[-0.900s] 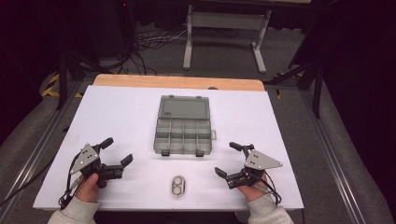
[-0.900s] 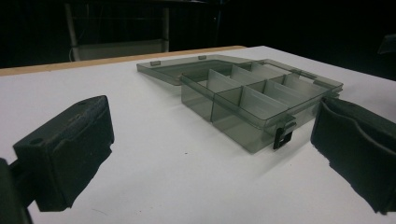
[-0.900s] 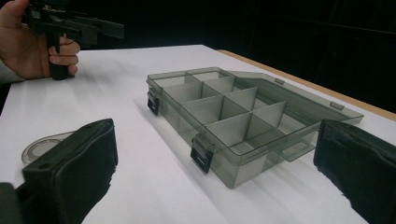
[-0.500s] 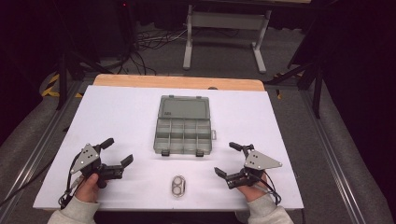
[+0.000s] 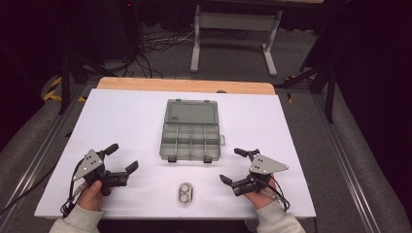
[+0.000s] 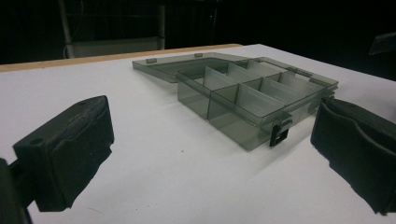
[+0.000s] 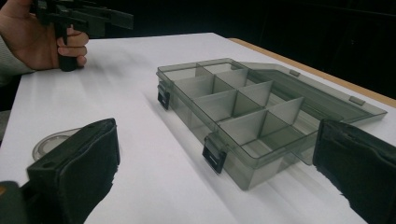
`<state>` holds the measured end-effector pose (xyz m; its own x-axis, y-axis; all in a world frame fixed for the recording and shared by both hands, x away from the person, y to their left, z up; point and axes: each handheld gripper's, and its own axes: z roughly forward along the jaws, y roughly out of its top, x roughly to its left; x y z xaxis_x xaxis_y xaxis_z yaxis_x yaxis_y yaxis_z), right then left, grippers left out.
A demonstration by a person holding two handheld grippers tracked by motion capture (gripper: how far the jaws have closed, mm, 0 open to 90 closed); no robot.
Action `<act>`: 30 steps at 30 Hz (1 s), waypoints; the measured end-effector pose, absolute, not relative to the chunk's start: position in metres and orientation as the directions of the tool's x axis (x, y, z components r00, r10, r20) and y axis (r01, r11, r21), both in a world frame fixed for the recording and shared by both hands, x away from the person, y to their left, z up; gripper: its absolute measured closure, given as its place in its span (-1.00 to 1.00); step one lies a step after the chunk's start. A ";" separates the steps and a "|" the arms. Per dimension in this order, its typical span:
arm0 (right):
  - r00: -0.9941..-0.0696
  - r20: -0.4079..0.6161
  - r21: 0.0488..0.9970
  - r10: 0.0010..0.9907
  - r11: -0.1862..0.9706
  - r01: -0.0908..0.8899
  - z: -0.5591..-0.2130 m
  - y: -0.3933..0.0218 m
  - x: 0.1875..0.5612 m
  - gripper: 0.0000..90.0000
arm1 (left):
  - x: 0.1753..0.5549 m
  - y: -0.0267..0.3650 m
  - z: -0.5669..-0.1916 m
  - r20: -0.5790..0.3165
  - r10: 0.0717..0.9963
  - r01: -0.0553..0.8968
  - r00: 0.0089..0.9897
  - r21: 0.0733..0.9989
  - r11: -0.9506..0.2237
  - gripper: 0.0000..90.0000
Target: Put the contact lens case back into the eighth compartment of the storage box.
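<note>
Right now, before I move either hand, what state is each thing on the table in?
Compartment box: open, lid folded flat away from the person, compartments look empty, latches undone.
Small clear case: lying flat at the near edge, untouched; open or shut unclear.
Left gripper: open, holding nothing.
Right gripper: open, holding nothing.

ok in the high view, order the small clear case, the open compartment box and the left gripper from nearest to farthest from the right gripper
1. small clear case, just left of the right gripper, near the front edge
2. open compartment box, farther back at table centre
3. left gripper, across the table
</note>
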<state>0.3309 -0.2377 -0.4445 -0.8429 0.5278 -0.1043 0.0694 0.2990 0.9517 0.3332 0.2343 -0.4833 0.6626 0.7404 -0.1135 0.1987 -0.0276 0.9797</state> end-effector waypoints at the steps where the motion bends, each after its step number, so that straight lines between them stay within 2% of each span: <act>1: -0.845 -0.105 0.951 0.524 0.302 0.069 -0.443 -0.236 0.332 -0.97 | 0.333 0.234 -0.483 -0.113 0.740 0.199 0.663 0.980 -0.028 -1.00; 13: -0.877 -0.123 0.926 0.464 0.372 0.068 -0.427 -0.212 0.337 -0.95 | 0.333 0.233 -0.484 -0.108 0.737 0.197 0.668 0.980 -0.034 -1.00; 30: -0.915 -0.111 0.927 0.389 0.373 0.046 -0.414 -0.179 0.350 -0.94 | 0.333 0.233 -0.484 -0.102 0.732 0.199 0.674 0.979 -0.047 -1.00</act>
